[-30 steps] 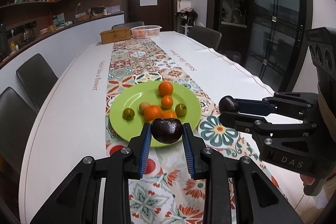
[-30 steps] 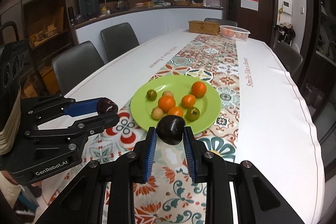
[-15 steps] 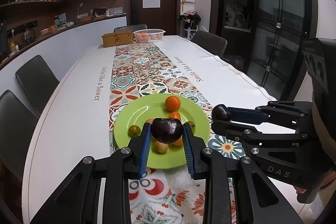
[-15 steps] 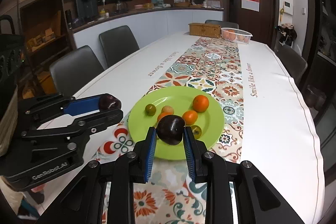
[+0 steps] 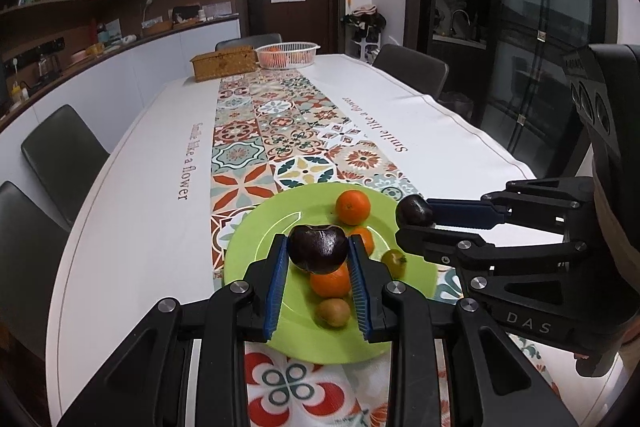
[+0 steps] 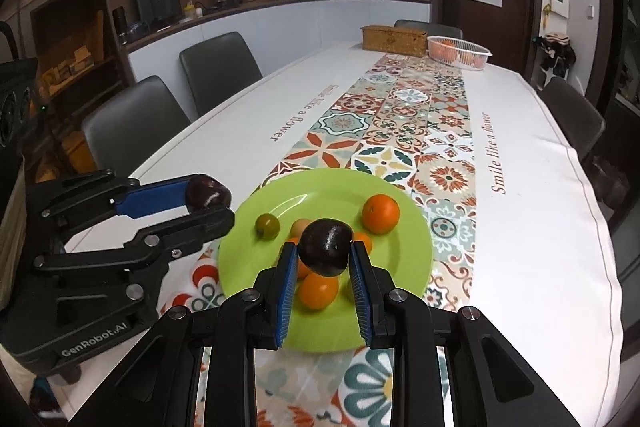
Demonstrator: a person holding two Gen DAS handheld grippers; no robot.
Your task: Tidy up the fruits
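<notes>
A green plate (image 5: pixel 256 251) (image 6: pixel 332 187) on the patterned runner holds several oranges (image 5: pixel 353 207) (image 6: pixel 381 213), a small green fruit (image 6: pixel 267 225) and a small brown fruit (image 5: pixel 334 311). My left gripper (image 5: pixel 318 249) is shut on a dark plum (image 5: pixel 317 247) above the plate's near part; it also shows in the right wrist view (image 6: pixel 208 197) at the plate's left rim. My right gripper (image 6: pixel 325 253) is shut on another dark plum (image 6: pixel 326 246) above the plate; it also shows in the left wrist view (image 5: pixel 414 217) at the plate's right rim.
A white basket (image 5: pixel 287 55) with oranges and a wicker box (image 5: pixel 223 63) stand at the table's far end. Dark chairs (image 6: pixel 136 123) line both sides of the long white table (image 5: pixel 132 187).
Both grippers have moved forward with their plums and now hang over the green plate, which was ahead of them before.
</notes>
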